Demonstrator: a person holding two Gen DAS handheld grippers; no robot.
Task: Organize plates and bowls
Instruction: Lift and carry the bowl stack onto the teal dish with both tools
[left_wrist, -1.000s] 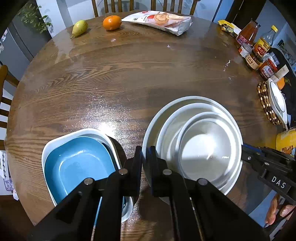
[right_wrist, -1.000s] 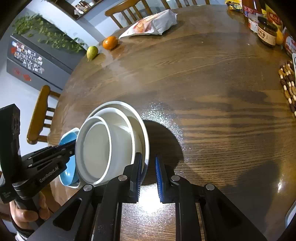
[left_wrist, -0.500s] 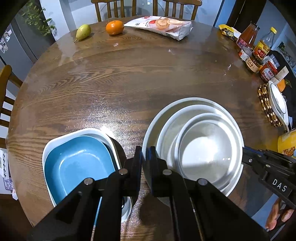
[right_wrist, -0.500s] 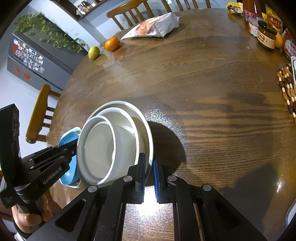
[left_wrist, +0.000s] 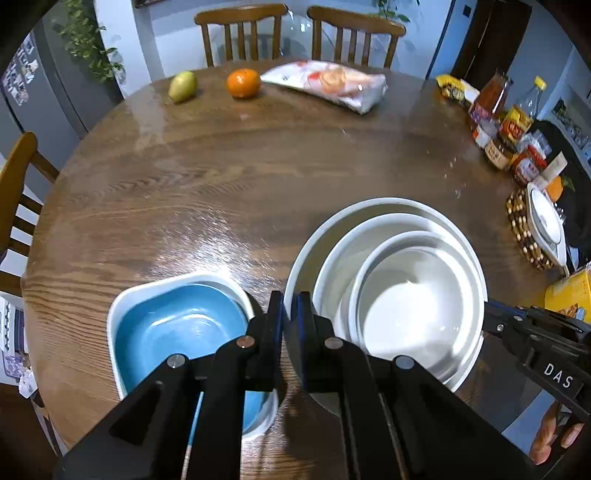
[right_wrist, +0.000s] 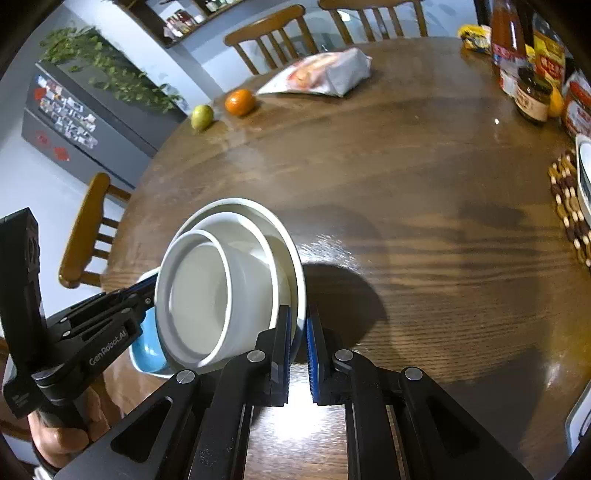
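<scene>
A stack of three nested white dishes (left_wrist: 406, 295), a wide plate holding two bowls, hangs tilted above the round wooden table (left_wrist: 221, 184). My left gripper (left_wrist: 290, 317) is shut on the plate's left rim. My right gripper (right_wrist: 299, 332) is shut on its opposite rim, and the stack also shows in the right wrist view (right_wrist: 229, 280). A blue dish (left_wrist: 177, 332) sits nested in a white rectangular dish (left_wrist: 125, 299) on the table, to the left of the stack.
A pear (left_wrist: 183, 85), an orange (left_wrist: 242, 82) and a snack bag (left_wrist: 328, 85) lie at the far edge. Jars and bottles (left_wrist: 506, 129) stand at the right, with a white plate on a beaded mat (left_wrist: 532, 232). Chairs surround the table.
Both grippers have lifted the white stack higher off the table and it tilts more. The blue dish has stayed in place.
</scene>
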